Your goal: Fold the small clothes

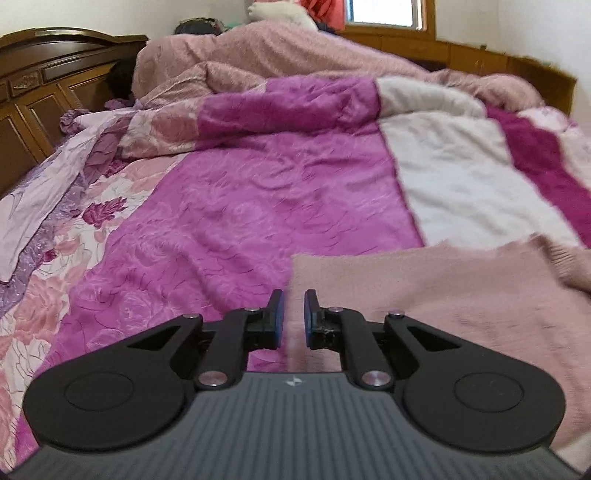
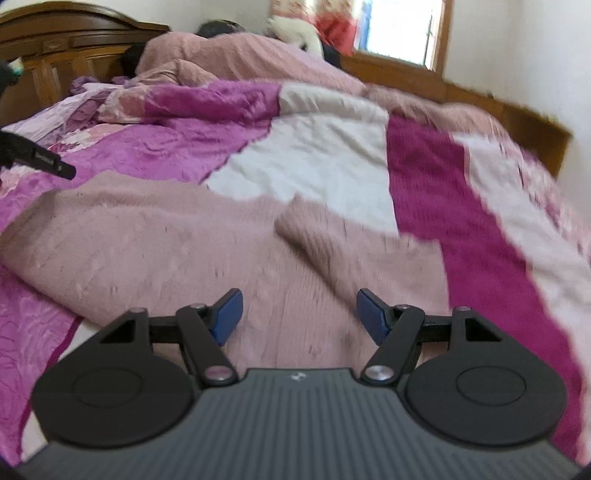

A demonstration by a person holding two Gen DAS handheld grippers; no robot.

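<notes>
In the left wrist view, the left hand-held gripper [image 1: 293,317] hovered low over the bed, its blue-padded fingers [image 1: 277,314] drawn close with only a narrow slit between them and nothing pinched in it. Its tips sat right at the left edge of the pink knitted garment [image 1: 424,306], which lay spread flat on the magenta rose-patterned blanket [image 1: 258,195]. A white panel [image 1: 461,184] of the same blanket ran beyond the garment's far edge. To the left, a crumpled lilac sheet [image 1: 44,199] trailed along the bed's side beside the carved wooden headboard [image 1: 48,77]. A heaped pink quilt [image 1: 277,62] filled the far end of the bed, with a white plush toy [image 1: 280,13] near the window [image 1: 384,11]. In the right wrist view, the right hand-held gripper [image 2: 299,314] had its fingers [image 2: 229,314] spread wide and empty above the pink knitted garment [image 2: 166,240], which covered most of the near bedding. A raised fold [image 2: 306,236] crossed the fabric ahead of the tips, blurred. The tip of the left hand-held gripper [image 2: 40,160] showed at the left border, near the garment's far left corner. The magenta blanket [image 2: 461,206] and white panel [image 2: 314,158] lay beyond, then the pink quilt [image 2: 240,55], headboard [image 2: 66,40] and window [image 2: 402,26].
</notes>
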